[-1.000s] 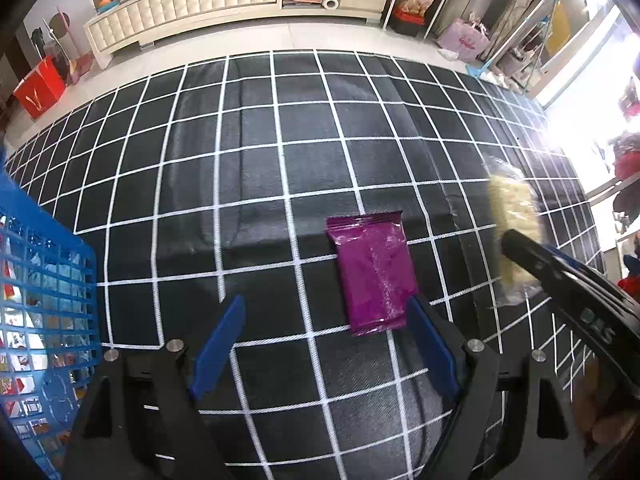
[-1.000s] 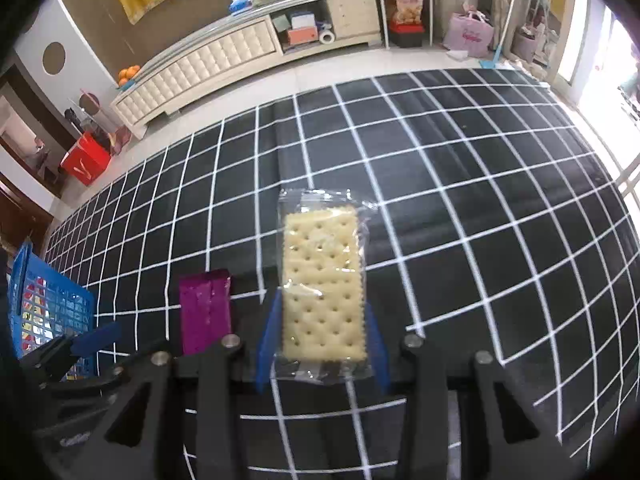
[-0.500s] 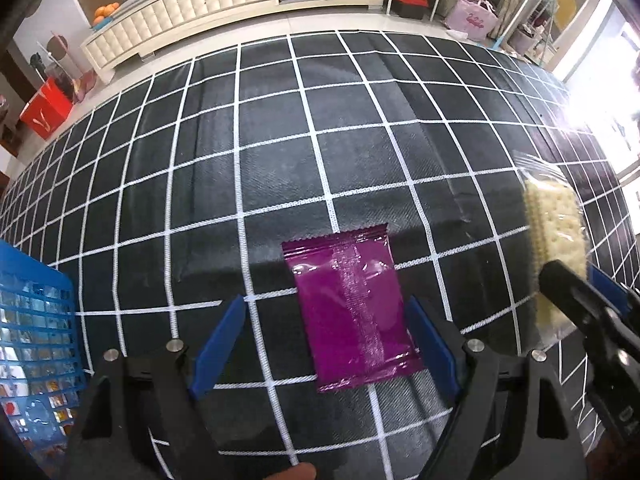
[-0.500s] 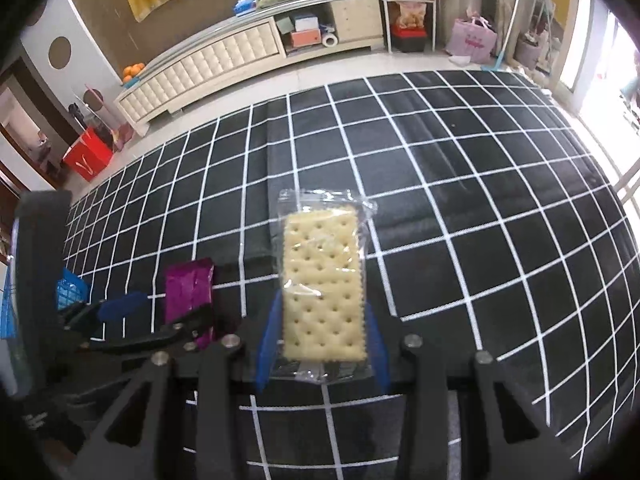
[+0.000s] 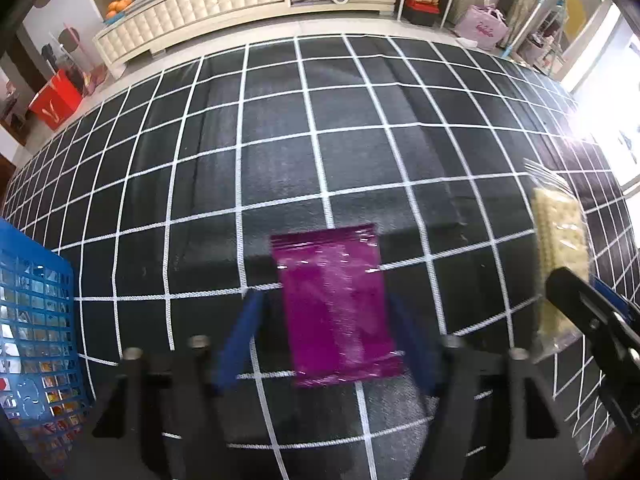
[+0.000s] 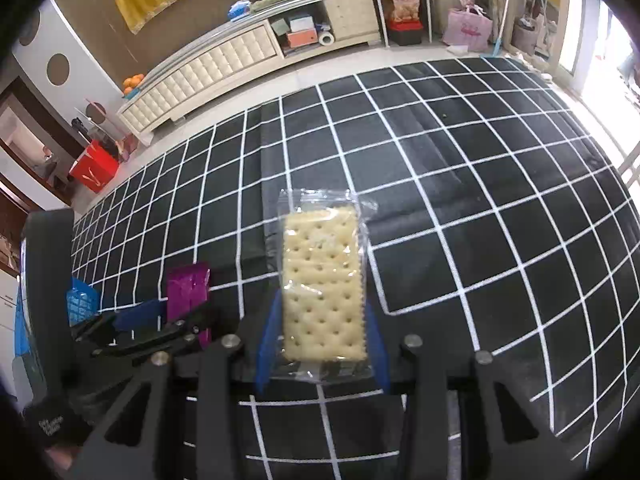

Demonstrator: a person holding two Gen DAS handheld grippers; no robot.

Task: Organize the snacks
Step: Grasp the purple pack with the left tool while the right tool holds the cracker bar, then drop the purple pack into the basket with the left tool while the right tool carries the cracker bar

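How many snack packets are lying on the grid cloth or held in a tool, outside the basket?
2. The purple packet lies on the cloth between the closing fingers of the left tool. The cracker packet is held in the right tool. The blue basket may hide more.

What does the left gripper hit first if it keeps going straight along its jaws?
The purple snack packet. It lies flat on the grid cloth between the jaws of the left gripper, which are closing on it. Probably the pads meet its side edges first; past it, only the cloth.
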